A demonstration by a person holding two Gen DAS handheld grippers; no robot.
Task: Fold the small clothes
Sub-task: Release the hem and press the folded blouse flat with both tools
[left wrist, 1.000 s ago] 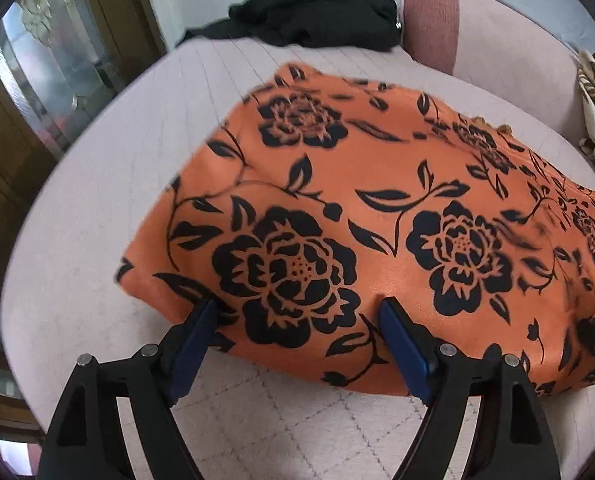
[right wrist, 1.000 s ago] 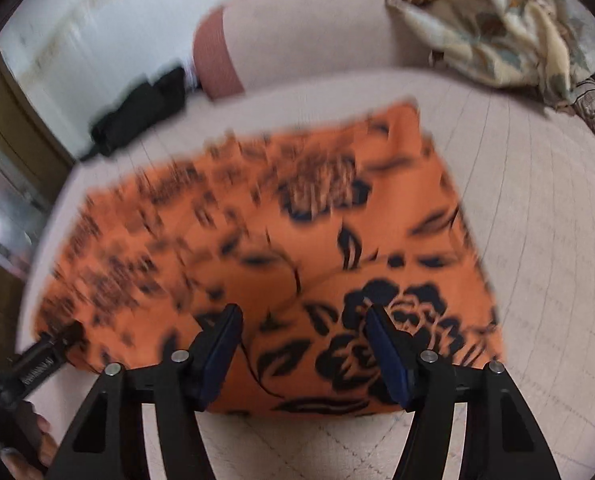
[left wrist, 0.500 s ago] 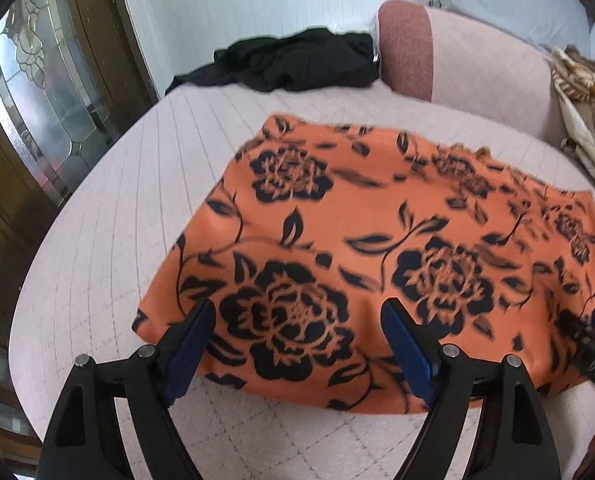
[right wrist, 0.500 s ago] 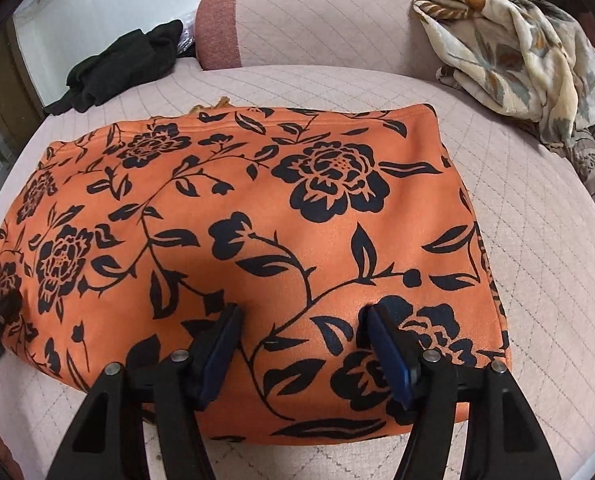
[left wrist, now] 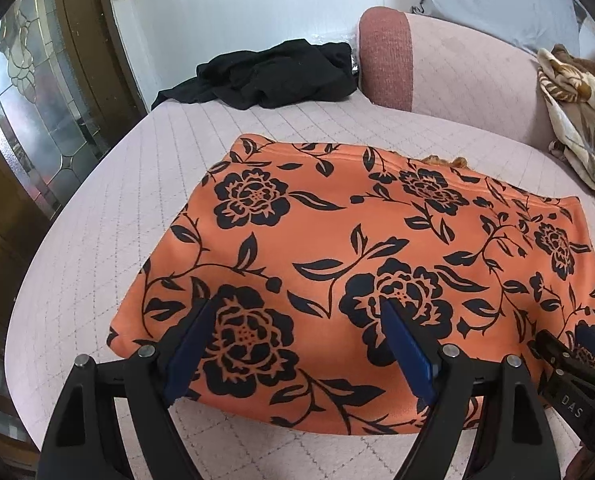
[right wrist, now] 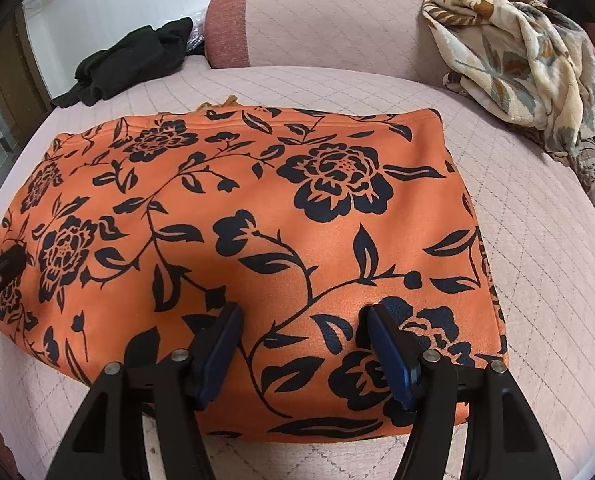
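Note:
An orange garment (left wrist: 357, 240) with a black flower print lies flat on the pink quilted seat (left wrist: 137, 200). Its near edge is a smooth fold. My left gripper (left wrist: 299, 304) hangs open over the garment's near left part, with nothing pinched between its blue pads. My right gripper (right wrist: 303, 310) stands open over the near right part of the garment (right wrist: 257, 208), also holding nothing. Each gripper shows at the edge of the other's view: the right gripper (left wrist: 577, 344) at the lower right, the left gripper (right wrist: 1, 268) at the far left.
A crumpled black garment (left wrist: 273, 72) lies at the back left of the seat. A cream leaf-print blanket (right wrist: 517, 52) is heaped at the back right against the pink backrest (right wrist: 317, 20). A leaded glass door (left wrist: 37, 120) stands beyond the seat's left edge.
My left gripper has drawn back and up, so the garment sits farther off and the wall behind shows. The right wrist view has gone from blurred to sharp. Both stay open.

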